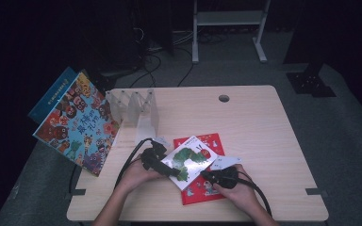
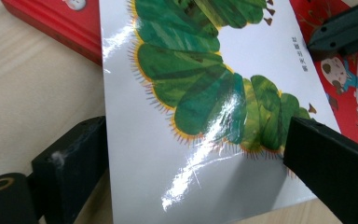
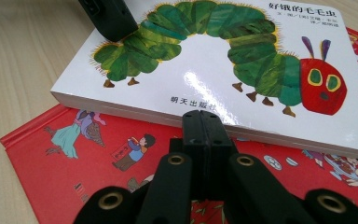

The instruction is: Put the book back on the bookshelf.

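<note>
A: High view, listed from the left of the caterpillar book (image 1: pixel 190 159): two picture books (image 1: pixel 78 120) propped at the table's (image 1: pixel 264 127) left edge; clear divider rack (image 1: pixel 134 109) behind-left of it; left gripper (image 1: pixel 162 165) at its near-left corner.

B: Left gripper's jaws?

A: Spread wide, one on each side of that corner, pads not pressing. The book lies flat on a red book (image 1: pixel 207 188), askew across it.

B: Right of it?

A: Right gripper (image 1: pixel 214 178), jaws closed together on nothing, tips just beside the book's near edge, over the red cover.

B: Handling?

A: Judged: stiff board book, thick, moderately light, glossy cover (image 2: pixel 214 154), likely slippery. Best taken across the thickness at an edge or corner, one pad under and one on top, since pads pressed flat on the cover would slide.
</note>
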The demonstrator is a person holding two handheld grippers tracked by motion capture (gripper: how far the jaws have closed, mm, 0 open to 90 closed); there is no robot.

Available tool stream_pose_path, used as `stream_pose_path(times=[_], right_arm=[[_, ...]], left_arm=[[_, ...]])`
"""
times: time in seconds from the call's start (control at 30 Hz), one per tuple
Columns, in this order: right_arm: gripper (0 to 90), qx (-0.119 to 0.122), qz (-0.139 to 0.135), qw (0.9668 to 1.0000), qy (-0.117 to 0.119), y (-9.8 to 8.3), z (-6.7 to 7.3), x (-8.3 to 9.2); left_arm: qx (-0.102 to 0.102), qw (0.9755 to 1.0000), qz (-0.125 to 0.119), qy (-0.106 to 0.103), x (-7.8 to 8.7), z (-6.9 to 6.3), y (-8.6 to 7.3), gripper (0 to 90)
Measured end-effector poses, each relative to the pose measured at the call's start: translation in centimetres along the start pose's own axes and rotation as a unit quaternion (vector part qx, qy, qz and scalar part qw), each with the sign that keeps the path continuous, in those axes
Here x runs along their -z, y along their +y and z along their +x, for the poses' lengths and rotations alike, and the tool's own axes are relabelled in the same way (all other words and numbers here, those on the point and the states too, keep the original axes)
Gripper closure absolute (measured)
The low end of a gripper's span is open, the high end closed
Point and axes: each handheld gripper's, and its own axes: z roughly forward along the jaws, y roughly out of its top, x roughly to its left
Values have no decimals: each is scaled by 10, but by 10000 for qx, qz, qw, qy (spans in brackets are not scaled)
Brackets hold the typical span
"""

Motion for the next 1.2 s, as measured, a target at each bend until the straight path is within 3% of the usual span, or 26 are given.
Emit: stream_pose_path(times=[0.1, 0.43, 0.57, 0.67, 0.93, 1.1, 1.2], right_arm=[[892, -40, 18, 10000, -75, 0, 2, 0], [891, -82, 5, 9999, -93, 0, 2, 0], [879, -49, 17, 10000, -75, 0, 3, 0], [885, -46, 48, 9999, 80, 1, 6, 1], [887, 86, 43, 9997, 227, 3, 17, -3], [888, 74, -11, 9997, 244, 4, 19, -5], [886, 89, -23, 9997, 238, 5, 22, -7]], left_arm=[[-49, 9999, -120, 91, 3, -4, 3, 86], [61, 9995, -299, -80, 5, 1, 1, 101], [45, 9997, -241, -75, 6, 0, -2, 97], [82, 9998, -163, 72, 11, 0, -6, 81], [303, 9995, 34, -44, 14, 5, -19, 81], [355, 9991, -20, -225, 12, 6, -18, 77], [363, 9992, -41, -179, 11, 4, -18, 75]])
